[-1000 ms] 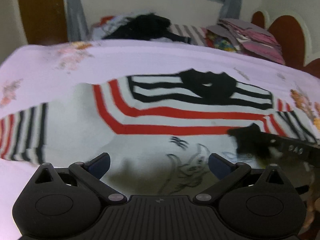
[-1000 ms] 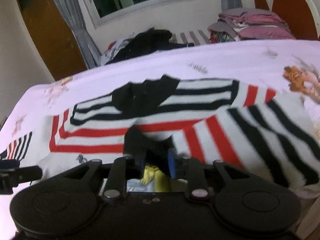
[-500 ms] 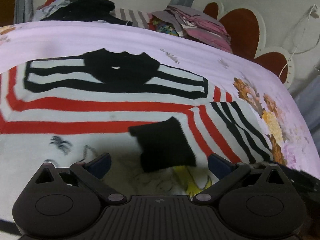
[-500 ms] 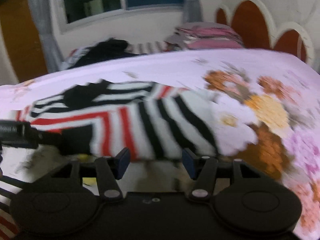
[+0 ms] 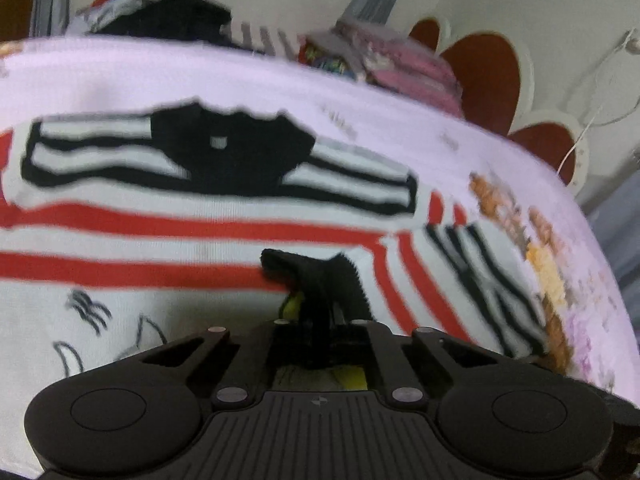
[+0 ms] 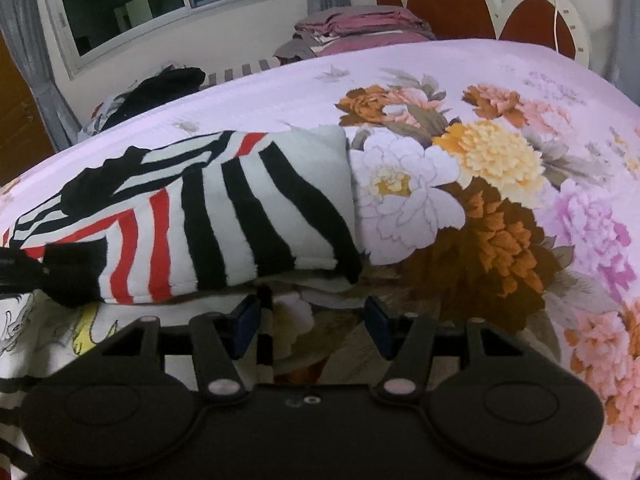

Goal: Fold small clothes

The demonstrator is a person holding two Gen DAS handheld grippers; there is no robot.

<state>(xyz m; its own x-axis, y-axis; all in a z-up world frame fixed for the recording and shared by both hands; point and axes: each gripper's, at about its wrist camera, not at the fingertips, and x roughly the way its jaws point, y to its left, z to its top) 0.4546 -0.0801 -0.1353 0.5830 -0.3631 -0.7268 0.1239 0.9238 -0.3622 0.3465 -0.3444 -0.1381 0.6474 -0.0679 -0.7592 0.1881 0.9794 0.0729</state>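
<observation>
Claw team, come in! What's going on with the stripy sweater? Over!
Left claw shut on the black cuff. Right claw open, empty. Stripy sweater sleeve folded across the body. Nothing in the way.

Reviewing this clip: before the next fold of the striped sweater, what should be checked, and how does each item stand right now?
1. Left gripper shut on the black cuff: ok.
2. Right gripper open, holding nothing: ok.
3. Striped sleeve folded across the sweater body: ok.
4. Sleeve edge lying flat: not ok, lower edge puffs up.
5. Other sleeve folded: cannot tell, out of view.
6. Floral bedspread beside the garment free of obstacles: ok.
</observation>
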